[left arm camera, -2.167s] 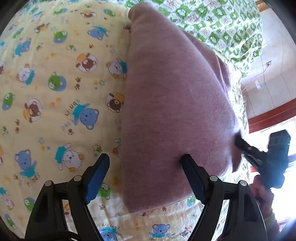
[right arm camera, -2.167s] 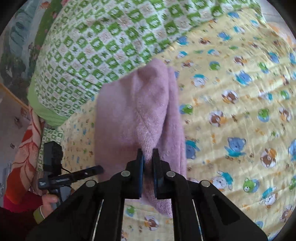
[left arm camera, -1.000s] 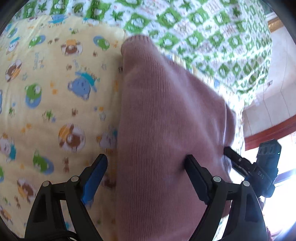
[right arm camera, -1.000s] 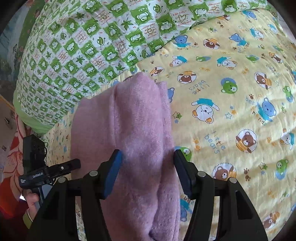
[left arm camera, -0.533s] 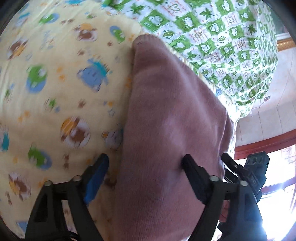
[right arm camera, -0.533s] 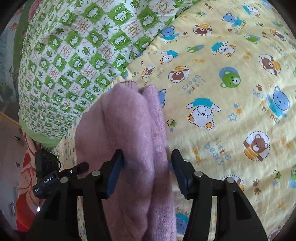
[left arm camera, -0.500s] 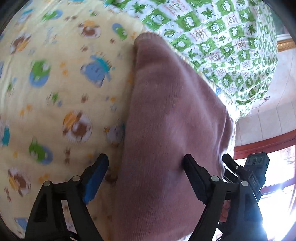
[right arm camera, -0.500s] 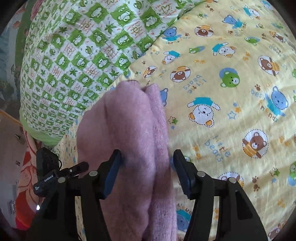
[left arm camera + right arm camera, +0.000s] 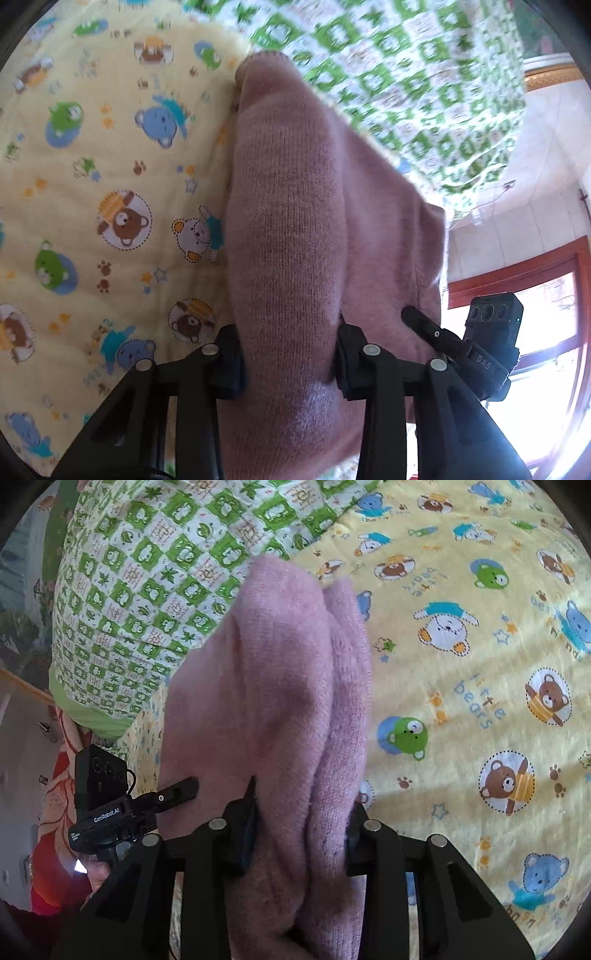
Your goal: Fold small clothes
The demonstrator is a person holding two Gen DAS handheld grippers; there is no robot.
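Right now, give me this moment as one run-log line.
step: grab folded pink sweater | left gripper: just closed on its edge | right gripper: just closed on its edge | surface: yellow bear blanket

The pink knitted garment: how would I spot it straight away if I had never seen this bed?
Start with the yellow bear-print quilt that covers the bed, and follow it to where the green-and-white checked blanket begins. The pink knitted garment lies folded along that border, gripped at its near end by both hand-held grippers. It is the only plain, unpatterned, fuzzy fabric here.
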